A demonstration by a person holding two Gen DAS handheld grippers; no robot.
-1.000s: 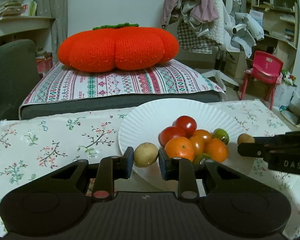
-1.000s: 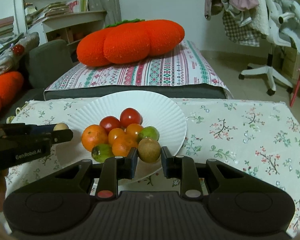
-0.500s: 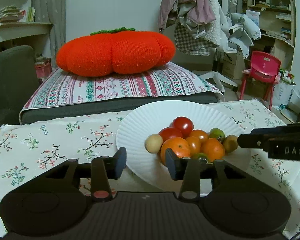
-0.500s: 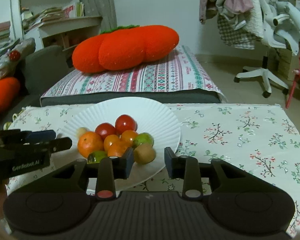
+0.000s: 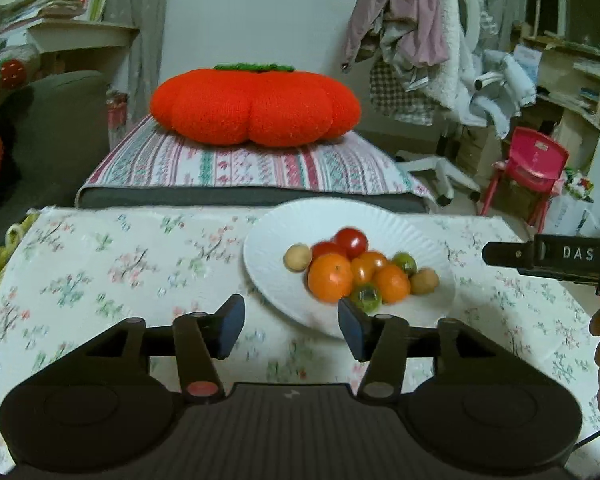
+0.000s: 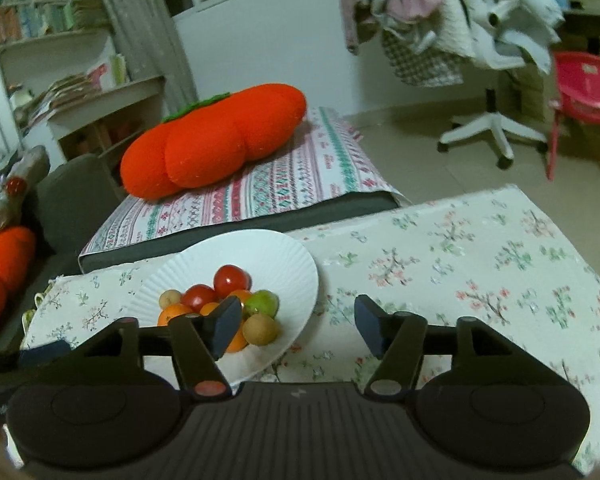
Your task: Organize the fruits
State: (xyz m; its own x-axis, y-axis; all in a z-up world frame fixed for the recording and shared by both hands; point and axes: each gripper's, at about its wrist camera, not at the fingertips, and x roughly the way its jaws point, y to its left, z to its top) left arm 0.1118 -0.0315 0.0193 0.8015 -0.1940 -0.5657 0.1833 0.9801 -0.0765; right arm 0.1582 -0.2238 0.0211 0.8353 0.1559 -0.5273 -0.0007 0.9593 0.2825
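Observation:
A white paper plate [image 5: 276,232] on the floral tablecloth holds a pile of fruit: red tomatoes [image 5: 351,240], oranges [image 5: 330,277], green fruits [image 5: 405,263] and two small brown fruits [image 5: 297,257]. My left gripper [image 5: 291,326] is open and empty, just in front of the plate's near-left rim. My right gripper [image 6: 298,330] is open and empty, to the right of the plate [image 6: 288,264]; the fruit pile [image 6: 230,280] sits behind its left finger, with a brown fruit [image 6: 261,329] at the near side. The right gripper's finger [image 5: 540,258] shows in the left wrist view.
The floral tablecloth [image 6: 480,256] stretches right of the plate. Behind the table stands a bed with a striped cover [image 5: 244,164] and a big orange pumpkin cushion [image 5: 256,108]. A red child's chair [image 6: 584,88] and an office chair [image 6: 496,128] stand at the right.
Both grippers let go of their brown fruits on the plate, opened wide and drew back; the right one swung right.

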